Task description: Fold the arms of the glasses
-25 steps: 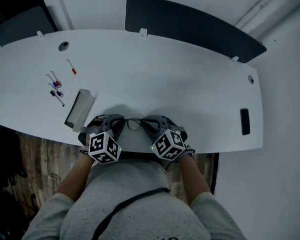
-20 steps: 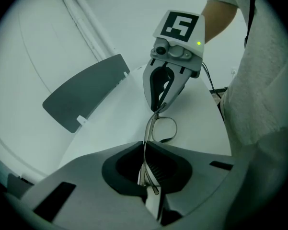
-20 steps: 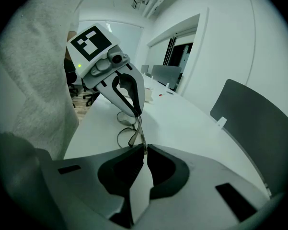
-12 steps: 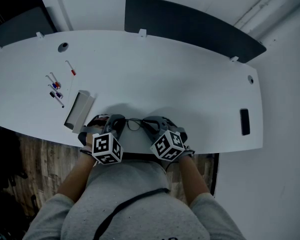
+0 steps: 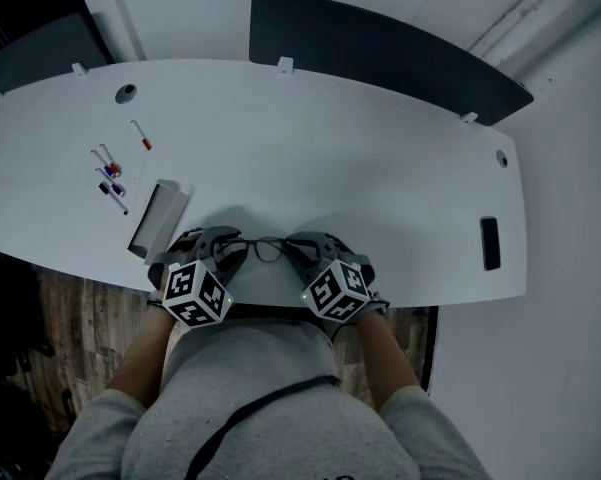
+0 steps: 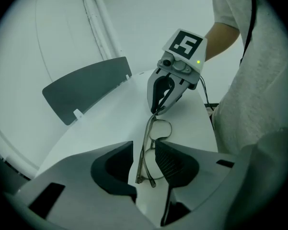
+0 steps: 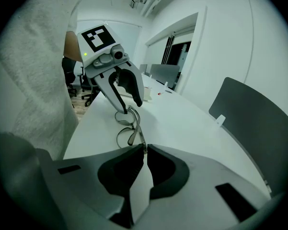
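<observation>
Thin wire-rimmed glasses (image 5: pixel 267 247) lie on the white table (image 5: pixel 330 158) by its near edge, between my two grippers. My right gripper (image 5: pixel 300 251) is shut on the right end of the frame; the right gripper view shows its jaws (image 7: pixel 144 150) pinched on the wire, with the glasses (image 7: pixel 134 131) running away from them. My left gripper (image 5: pixel 227 253) is opening. In the left gripper view the left end of the glasses (image 6: pixel 147 140) lies in the gap of that gripper (image 6: pixel 144 145), and neither pad presses on it. From there the right gripper (image 6: pixel 155 111) appears beyond, and the right gripper view shows the left gripper (image 7: pixel 129 108).
A grey oblong case (image 5: pixel 158 216) lies left of my left gripper, with several pens (image 5: pixel 110 173) further left. A dark chair back (image 5: pixel 380 53) stands behind the table. A black slot (image 5: pixel 490 243) sits near the right end. The table's near edge is right under the grippers.
The left gripper's jaws have opened off the glasses' left end and its marker cube has shifted a little to the left. The right gripper and the glasses have stayed put.
</observation>
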